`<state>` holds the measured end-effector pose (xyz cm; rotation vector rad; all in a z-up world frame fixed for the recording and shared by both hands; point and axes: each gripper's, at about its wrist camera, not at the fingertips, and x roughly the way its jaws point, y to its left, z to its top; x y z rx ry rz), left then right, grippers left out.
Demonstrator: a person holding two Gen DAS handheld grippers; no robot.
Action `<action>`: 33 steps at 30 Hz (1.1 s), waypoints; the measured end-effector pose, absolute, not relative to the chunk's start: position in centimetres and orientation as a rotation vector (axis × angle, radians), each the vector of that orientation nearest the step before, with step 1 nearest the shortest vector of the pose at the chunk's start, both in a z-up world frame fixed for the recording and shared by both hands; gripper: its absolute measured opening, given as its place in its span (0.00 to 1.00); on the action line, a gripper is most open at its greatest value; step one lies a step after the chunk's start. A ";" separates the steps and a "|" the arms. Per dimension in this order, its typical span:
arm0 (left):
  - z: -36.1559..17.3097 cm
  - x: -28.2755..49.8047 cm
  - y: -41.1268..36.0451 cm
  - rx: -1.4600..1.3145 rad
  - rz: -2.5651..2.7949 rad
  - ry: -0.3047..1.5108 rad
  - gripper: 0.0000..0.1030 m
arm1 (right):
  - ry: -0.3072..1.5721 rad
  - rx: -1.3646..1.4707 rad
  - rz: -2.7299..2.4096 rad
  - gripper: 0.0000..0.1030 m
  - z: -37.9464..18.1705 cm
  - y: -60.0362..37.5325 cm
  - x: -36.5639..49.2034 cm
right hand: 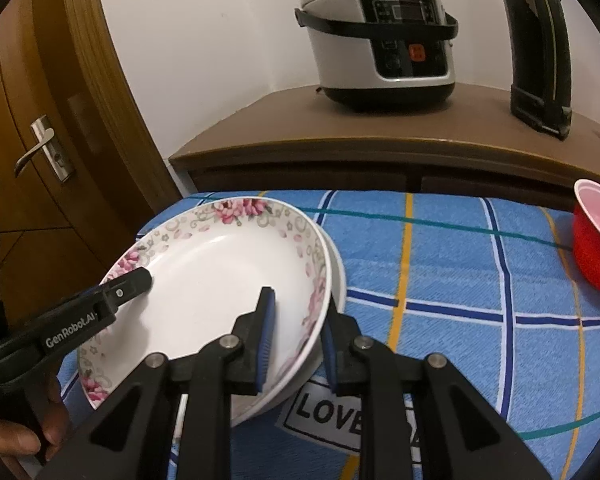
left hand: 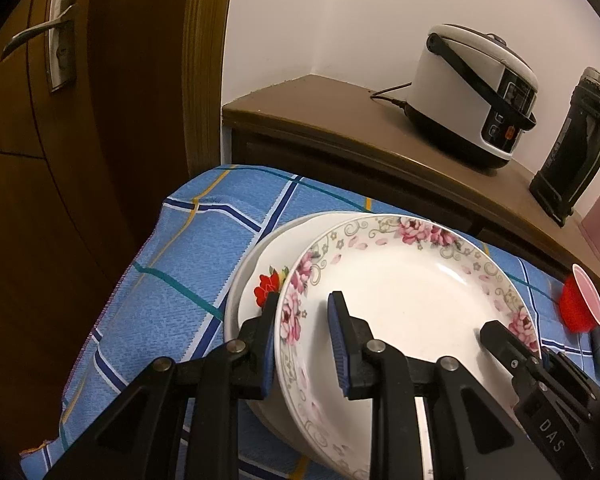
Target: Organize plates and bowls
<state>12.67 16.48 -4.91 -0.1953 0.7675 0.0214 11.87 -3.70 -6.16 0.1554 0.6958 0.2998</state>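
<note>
The pink-flowered plate (left hand: 404, 292) lies tilted on a white plate with a red flower (left hand: 260, 276), at the left end of the blue checked cloth (right hand: 440, 264). The left gripper (left hand: 304, 320) and the right gripper (right hand: 296, 320) each straddle its rim, one finger inside, one outside (jaws parted, not clamped). A red cup (right hand: 596, 240) lies far right.
</note>
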 end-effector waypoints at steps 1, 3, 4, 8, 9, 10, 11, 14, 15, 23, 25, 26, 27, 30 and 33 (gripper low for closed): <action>-4.9 12.7 16.5 -0.194 0.022 0.767 0.25 | 0.695 0.155 0.300 0.22 -6.2 -3.7 11.9; -4.9 12.6 16.4 -0.191 0.023 0.765 0.25 | 0.694 0.157 0.302 0.22 -6.2 -3.6 11.8; -4.9 12.6 16.4 -0.190 0.024 0.765 0.25 | 0.693 0.157 0.304 0.22 -6.2 -3.6 11.8; -4.8 12.4 16.4 -0.181 0.028 0.761 0.25 | 0.694 0.161 0.311 0.22 -6.3 -3.7 11.9; -4.8 12.3 16.4 -0.180 0.028 0.762 0.25 | 0.694 0.161 0.313 0.22 -6.3 -3.7 11.9; -4.8 12.3 16.4 -0.177 0.029 0.763 0.25 | 0.694 0.161 0.315 0.22 -6.3 -3.8 11.9; -4.8 12.3 16.3 -0.173 0.030 0.764 0.25 | 0.691 0.161 0.315 0.22 -6.3 -3.8 11.9; -4.7 12.5 16.2 -0.163 0.034 0.769 0.25 | 0.688 0.156 0.311 0.22 -6.2 -3.8 11.8; -4.7 12.5 16.1 -0.156 0.037 0.772 0.25 | 0.687 0.154 0.310 0.22 -6.2 -3.8 11.8; -4.5 12.8 15.8 -0.122 0.051 0.789 0.26 | 0.675 0.134 0.297 0.23 -6.0 -3.7 11.4; -4.5 13.2 15.8 -0.120 0.058 0.799 0.26 | 0.676 0.137 0.294 0.22 -6.0 -3.6 11.5; -4.4 13.5 15.6 -0.096 0.070 0.803 0.26 | 0.674 0.130 0.289 0.23 -6.0 -3.5 11.5; -4.4 13.6 15.4 -0.076 0.078 0.803 0.26 | 0.672 0.121 0.285 0.23 -5.9 -3.4 11.5; -4.4 13.7 15.2 -0.043 0.095 0.800 0.26 | 0.673 0.112 0.283 0.23 -5.9 -3.3 11.7; -4.2 13.8 15.2 -0.024 0.107 0.798 0.26 | 0.674 0.100 0.284 0.23 -6.0 -3.2 11.9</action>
